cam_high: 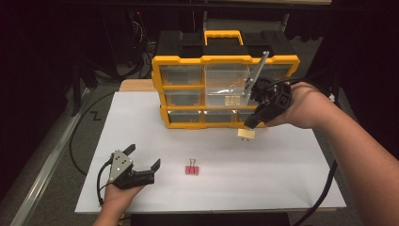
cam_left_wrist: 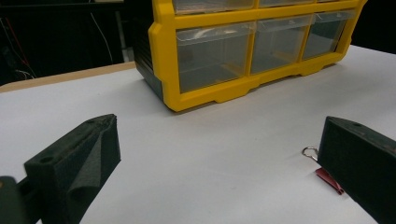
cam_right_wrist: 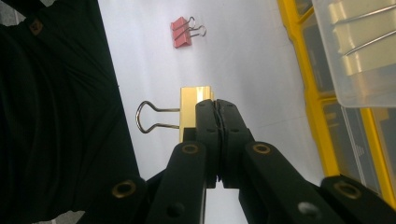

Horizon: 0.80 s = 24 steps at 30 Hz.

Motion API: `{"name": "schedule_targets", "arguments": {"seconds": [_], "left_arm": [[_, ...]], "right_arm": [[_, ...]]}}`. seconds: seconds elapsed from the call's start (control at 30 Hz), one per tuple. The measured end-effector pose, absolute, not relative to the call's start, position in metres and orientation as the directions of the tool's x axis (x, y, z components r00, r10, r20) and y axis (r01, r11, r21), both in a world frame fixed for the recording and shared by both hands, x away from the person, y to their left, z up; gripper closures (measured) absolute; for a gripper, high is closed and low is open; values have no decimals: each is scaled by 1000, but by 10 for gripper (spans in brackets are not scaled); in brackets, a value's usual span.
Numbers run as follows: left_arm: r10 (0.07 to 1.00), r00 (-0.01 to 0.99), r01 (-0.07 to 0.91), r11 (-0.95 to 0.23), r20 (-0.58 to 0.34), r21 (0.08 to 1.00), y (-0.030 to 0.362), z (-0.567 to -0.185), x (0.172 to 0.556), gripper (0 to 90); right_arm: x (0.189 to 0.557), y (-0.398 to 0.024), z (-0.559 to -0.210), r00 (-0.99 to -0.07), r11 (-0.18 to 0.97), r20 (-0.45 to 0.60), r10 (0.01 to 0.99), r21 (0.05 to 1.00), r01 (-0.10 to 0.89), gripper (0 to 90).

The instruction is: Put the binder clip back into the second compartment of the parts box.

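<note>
My right gripper (cam_high: 250, 124) hangs just in front of the yellow drawer organizer (cam_high: 181, 60), shut on a gold binder clip (cam_high: 246, 134) held a little above the white table. In the right gripper view the jaws (cam_right_wrist: 217, 106) pinch the gold clip (cam_right_wrist: 192, 98) by one wire handle, with the other handle sticking out to the left. A red binder clip (cam_high: 191, 169) lies on the table's near middle. My left gripper (cam_high: 143, 157) rests at the near left, open and with nothing in it; the red clip (cam_left_wrist: 328, 179) peeks out beside its right jaw.
The organizer's clear middle drawer (cam_high: 225, 90) is pulled out and holds more gold clips (cam_high: 230, 100); it juts over the right gripper's path (cam_right_wrist: 359, 60). The white table top (cam_high: 211, 188) ends in dark floor on both sides. Cables trail from both grippers.
</note>
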<state>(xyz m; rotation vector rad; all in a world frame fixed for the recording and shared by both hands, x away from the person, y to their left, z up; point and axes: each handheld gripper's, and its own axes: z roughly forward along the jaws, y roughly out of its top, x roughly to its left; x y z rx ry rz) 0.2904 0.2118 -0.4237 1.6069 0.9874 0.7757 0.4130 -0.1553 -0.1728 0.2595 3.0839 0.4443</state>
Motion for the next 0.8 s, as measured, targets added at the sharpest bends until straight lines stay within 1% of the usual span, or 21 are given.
{"name": "schedule_targets", "arguments": {"seconds": [0.67, 0.8], "left_arm": [[891, 453, 212, -109, 1, 971, 211, -424, 290, 4], [893, 451, 216, -106, -3, 971, 212, -424, 290, 4]], "right_arm": [[416, -147, -134, -985, 943, -39, 166, 299, 147, 900], [416, -144, -127, -987, 943, -47, 154, 306, 132, 900]]}}
